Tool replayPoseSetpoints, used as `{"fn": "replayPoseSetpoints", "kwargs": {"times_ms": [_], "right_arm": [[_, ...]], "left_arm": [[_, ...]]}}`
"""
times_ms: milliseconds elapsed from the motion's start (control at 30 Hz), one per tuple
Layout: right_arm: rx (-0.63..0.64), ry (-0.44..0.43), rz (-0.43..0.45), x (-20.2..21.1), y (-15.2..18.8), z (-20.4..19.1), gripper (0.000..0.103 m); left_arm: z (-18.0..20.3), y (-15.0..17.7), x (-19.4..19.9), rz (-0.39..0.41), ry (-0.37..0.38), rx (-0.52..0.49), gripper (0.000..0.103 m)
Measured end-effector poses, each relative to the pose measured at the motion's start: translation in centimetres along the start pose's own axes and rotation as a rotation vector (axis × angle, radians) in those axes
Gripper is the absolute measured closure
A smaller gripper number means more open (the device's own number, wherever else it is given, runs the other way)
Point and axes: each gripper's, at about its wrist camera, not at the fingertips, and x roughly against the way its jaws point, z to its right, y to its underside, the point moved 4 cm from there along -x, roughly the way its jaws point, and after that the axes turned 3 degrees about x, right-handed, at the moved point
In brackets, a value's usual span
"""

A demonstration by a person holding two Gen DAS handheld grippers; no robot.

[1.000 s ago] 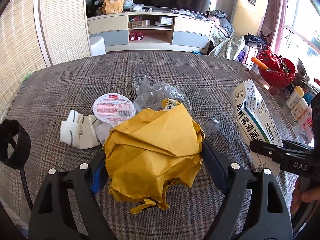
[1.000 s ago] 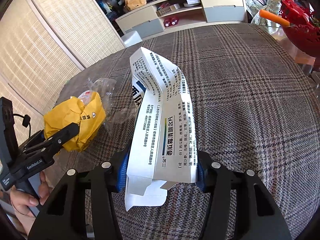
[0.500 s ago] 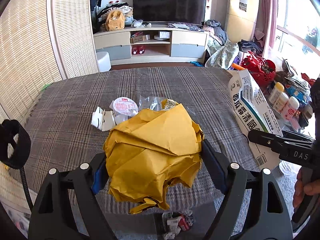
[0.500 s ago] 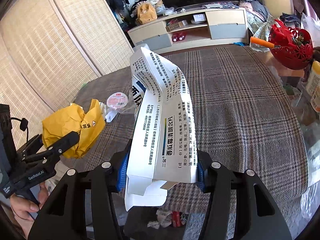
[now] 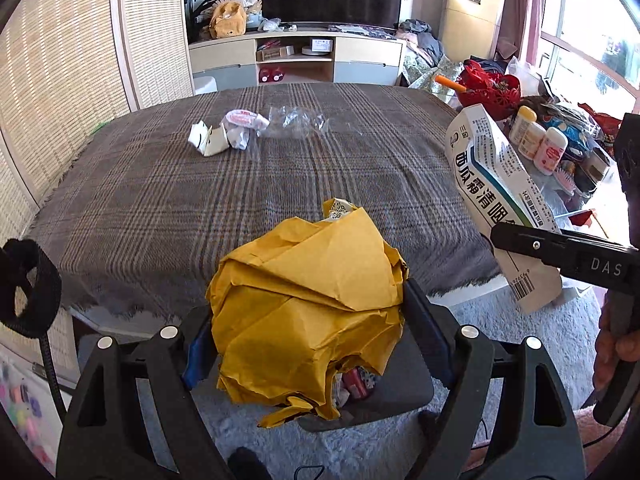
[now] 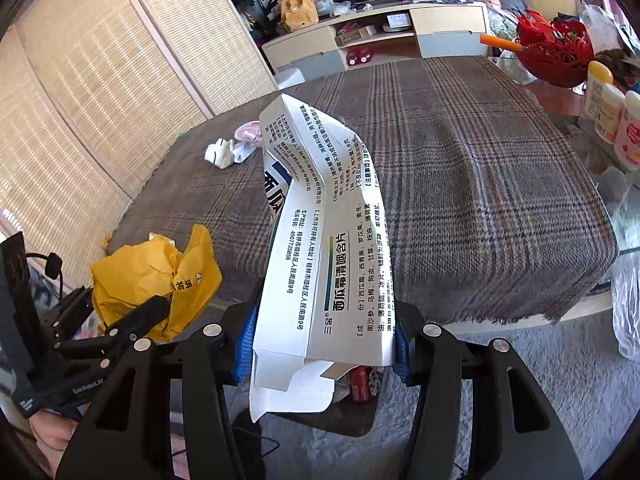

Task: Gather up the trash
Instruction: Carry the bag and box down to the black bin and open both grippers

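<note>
A: What does the left claw (image 5: 308, 332) have?

B: It is spread wide and clamped on a crumpled yellow paper wad (image 5: 308, 312); both pads press into the wad's sides. The wad hangs past the near edge of the desk (image 5: 160, 200), above a dark bin (image 5: 400, 396) on the floor rug.

A: And the right claw (image 6: 322, 344)?

B: It is about half open, gripping a flattened white medicine box (image 6: 324, 248) by its lower end. The box sticks up and forward from the pads, creased in the middle. Below the claw the same bin (image 6: 360, 412) shows, with a red wrapper in it.

A: Anything beyond the claws?

B: Far ahead of both, on the plaid cloth, lie torn white paper scraps (image 5: 210, 142), a round foil lid (image 5: 242, 118) just beside them, and a clear plastic wrapper (image 5: 298, 122) to the right of the lid.
</note>
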Motion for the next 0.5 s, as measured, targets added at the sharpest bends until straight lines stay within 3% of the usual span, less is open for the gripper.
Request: {"fn": "replayPoseSetpoints", "kwargs": {"times_ms": [500], "right_arm": [[-0.063,-0.033,-0.127,-4.0,9.4,-1.0,0.049]], "left_arm": [[-0.2,9.7,-3.2,-0.156,0.042,0.04,0.025]]}}
